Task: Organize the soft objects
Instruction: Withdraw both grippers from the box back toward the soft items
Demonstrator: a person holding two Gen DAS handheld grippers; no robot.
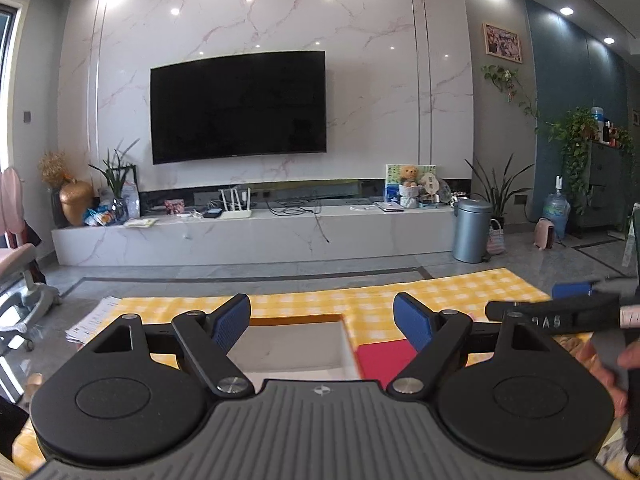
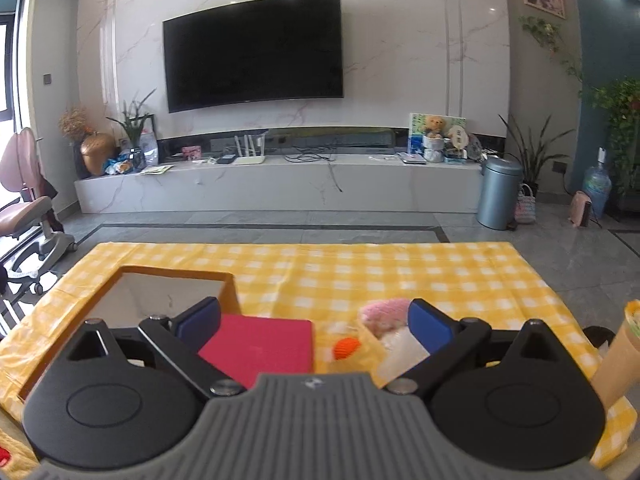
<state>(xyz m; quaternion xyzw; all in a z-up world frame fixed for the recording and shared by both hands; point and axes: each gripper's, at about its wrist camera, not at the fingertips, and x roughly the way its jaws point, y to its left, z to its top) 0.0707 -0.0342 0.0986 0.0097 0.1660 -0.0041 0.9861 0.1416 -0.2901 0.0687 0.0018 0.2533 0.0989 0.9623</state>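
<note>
Since both grippers are hanging over the yellow checked tablecloth (image 2: pixel 360 276) with nothing in them, here's my take on the grab. The right gripper (image 2: pixel 316 322) is sitting with its fingers spread wide, empty; the left gripper (image 1: pixel 322 318) is also wide apart and empty.

The soft stuff is piling up at about 1 o'clock from the right gripper: a pink fuzzy toy (image 2: pixel 382 312) resting against something white (image 2: pixel 398 346), plus a little orange ball (image 2: pixel 346 349) just beside them. I'm guessing all of it is feather-light and squishy, so pinching the fat middle of the pink one should be working best; the ball is looking likely to roll.

A red pad (image 2: pixel 260 350) is lying at 11 o'clock, touching the open box (image 2: pixel 230 292), which is probably the drop spot. A paper-wrapped bundle (image 2: pixel 620 356) is crowding things at 3 o'clock.
</note>
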